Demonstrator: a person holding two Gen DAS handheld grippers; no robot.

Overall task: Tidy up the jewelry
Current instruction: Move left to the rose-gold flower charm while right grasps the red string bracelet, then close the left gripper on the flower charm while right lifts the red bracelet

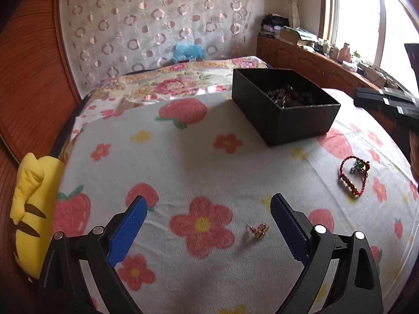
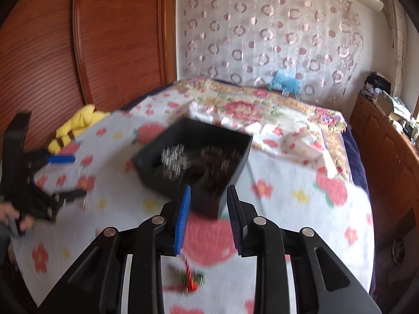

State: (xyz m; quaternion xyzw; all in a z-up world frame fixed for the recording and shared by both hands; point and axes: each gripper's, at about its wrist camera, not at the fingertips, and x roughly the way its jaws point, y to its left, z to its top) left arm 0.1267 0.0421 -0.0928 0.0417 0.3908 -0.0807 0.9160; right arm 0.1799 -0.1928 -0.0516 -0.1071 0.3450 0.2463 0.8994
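Tiny gold-coloured metal trinket [image 1: 258, 228] lying on flowered bedsheet [image 1: 183, 157] just inside near right of wide-open, empty left gripper [image 1: 208, 204] fingers; light, slippery, best pinched across its middle.

White sheet [image 1: 183, 162] printed with pink strawberries, red and yellow flowers. Black box [image 1: 285, 107]. Red bracelet [image 1: 352, 176]. Yellow plush [image 1: 31, 209], brown stripes. Blue pads [image 1: 128, 230].

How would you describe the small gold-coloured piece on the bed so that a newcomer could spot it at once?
Start at the black box on the flowered bedsheet, then come toward the open left gripper. Between its blue fingers lies the small gold trinket, far smaller than the red cord bracelet off to the right.
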